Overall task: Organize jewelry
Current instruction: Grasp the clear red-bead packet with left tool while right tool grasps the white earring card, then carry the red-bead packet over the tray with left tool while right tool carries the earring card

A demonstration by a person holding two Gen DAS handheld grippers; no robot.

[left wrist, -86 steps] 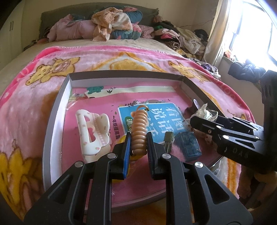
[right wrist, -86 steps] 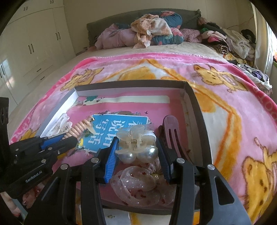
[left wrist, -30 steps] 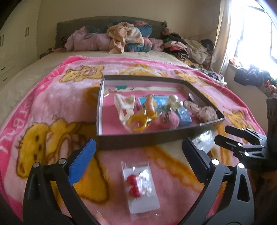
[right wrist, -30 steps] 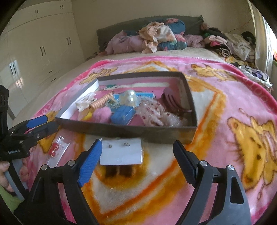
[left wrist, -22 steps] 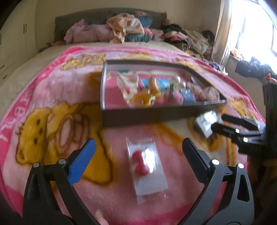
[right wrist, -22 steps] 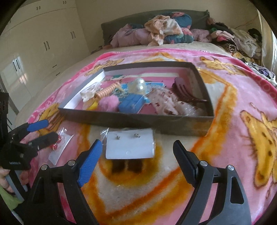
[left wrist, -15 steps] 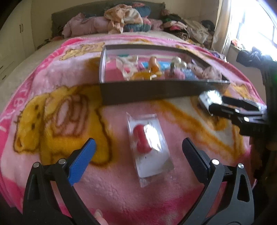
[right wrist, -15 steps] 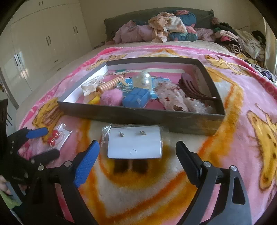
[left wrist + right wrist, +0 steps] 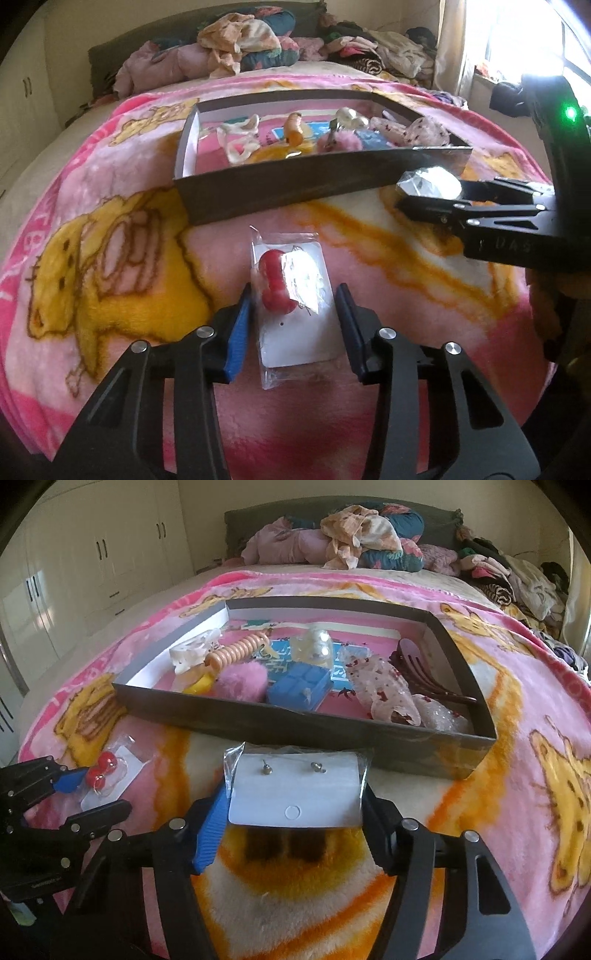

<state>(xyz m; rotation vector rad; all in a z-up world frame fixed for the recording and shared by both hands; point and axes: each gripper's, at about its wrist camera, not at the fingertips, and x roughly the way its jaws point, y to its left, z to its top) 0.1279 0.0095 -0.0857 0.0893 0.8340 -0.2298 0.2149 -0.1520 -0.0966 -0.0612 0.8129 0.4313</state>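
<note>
A clear packet with red bead earrings [image 9: 275, 284] lies flat on the pink blanket in front of the tray [image 9: 295, 184]. My left gripper [image 9: 293, 291] straddles it; its jaws are closing and the pads stand just off the packet's side edges. From the right wrist view that left gripper [image 9: 105, 790] sits at the far left around the same red earring packet [image 9: 101, 771]. A white card with two stud earrings [image 9: 295, 790] in a plastic sleeve is bowed between the pads of my right gripper [image 9: 292, 797], whose jaws are closing on it.
The dark tray [image 9: 295, 731] holds several hair clips, a coiled hair tie [image 9: 236, 650], a pink pompom [image 9: 242, 679] and a blue box [image 9: 299, 690]. Clothes are heaped at the head of the bed [image 9: 351, 542]. White wardrobes [image 9: 74, 572] stand to the left.
Both grippers sank towards the blanket and their jaws narrowed from wide apart. The left now flanks the red earring packet closely; the right now presses the stud earring card's edges.
</note>
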